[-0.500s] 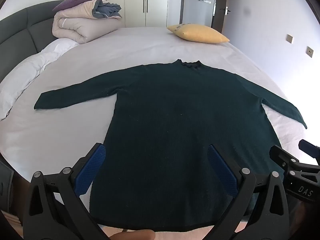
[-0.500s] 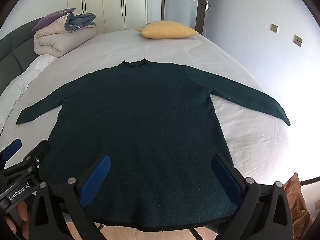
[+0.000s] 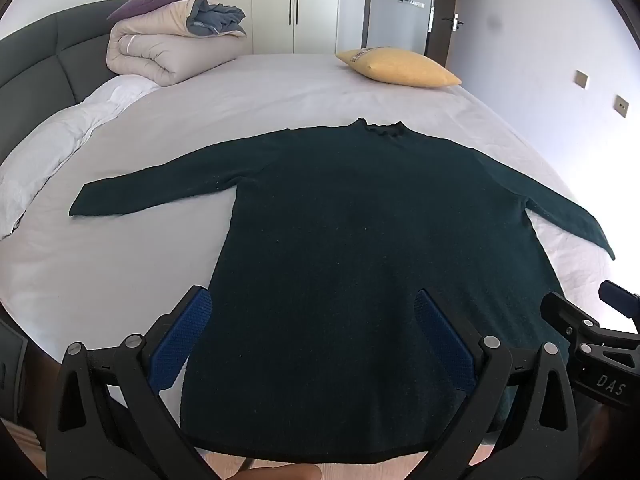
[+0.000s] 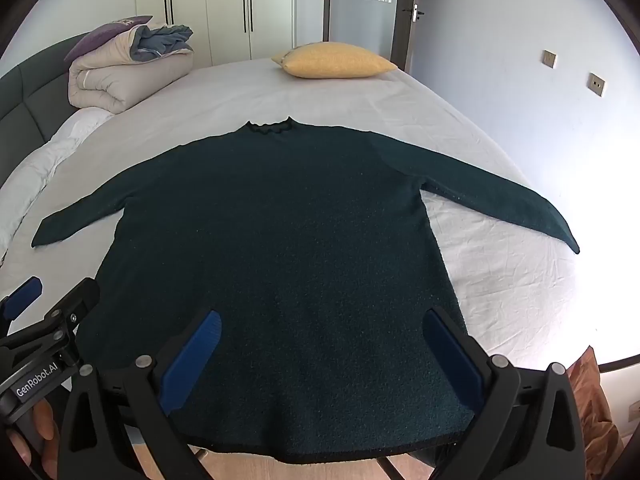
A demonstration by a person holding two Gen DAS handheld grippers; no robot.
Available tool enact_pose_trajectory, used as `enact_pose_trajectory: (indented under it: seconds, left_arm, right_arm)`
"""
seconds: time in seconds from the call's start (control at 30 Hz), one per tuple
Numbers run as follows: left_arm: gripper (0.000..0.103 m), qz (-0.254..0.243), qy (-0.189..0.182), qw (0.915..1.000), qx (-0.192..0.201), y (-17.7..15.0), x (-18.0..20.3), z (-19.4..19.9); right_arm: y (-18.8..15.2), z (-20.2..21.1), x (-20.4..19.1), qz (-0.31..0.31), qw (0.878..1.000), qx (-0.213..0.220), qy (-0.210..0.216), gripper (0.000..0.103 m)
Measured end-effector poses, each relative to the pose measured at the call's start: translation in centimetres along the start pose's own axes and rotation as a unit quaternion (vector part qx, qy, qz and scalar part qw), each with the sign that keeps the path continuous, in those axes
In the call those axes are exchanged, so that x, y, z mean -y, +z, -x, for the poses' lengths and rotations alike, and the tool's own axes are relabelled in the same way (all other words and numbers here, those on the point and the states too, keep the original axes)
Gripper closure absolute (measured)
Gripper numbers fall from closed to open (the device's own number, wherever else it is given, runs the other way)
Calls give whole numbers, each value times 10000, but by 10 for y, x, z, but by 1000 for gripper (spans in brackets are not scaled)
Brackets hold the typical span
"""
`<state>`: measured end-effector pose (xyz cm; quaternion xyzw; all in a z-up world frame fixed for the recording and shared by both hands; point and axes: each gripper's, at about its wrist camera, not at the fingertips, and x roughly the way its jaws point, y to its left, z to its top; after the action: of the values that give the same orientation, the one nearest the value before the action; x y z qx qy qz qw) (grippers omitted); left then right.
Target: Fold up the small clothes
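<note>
You have a dark green sweater (image 3: 360,248) lying flat on the bed (image 3: 280,92), front side up, with both sleeves spread out to the sides and the collar pointing away from you. Its hem hangs a little over the near edge of the bed.

Left of the sweater, at the far corner, there is a folded duvet (image 3: 160,52) against the headboard (image 3: 36,60). Beyond the collar of the sweater, a yellow pillow (image 3: 400,66) lies at the far edge of the bed.

Your left gripper (image 3: 312,340) is above the left part of the hem, with its jaws wide apart and nothing between them. Your right gripper (image 4: 320,356) is above the right part of the hem, also spread wide and holding nothing. The two grippers are just beside each other.
</note>
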<state>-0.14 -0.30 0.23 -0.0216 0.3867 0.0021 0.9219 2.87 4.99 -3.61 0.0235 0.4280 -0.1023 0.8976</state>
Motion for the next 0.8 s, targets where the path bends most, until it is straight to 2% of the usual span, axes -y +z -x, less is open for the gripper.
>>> enact_pose_trajectory:
  seconds: [0.8]
  left_arm:
    - [0,4,3,10000,-41,-7,-11,-10]
  right_arm:
    - [-2,-1,1,1,10000,-13,3,0]
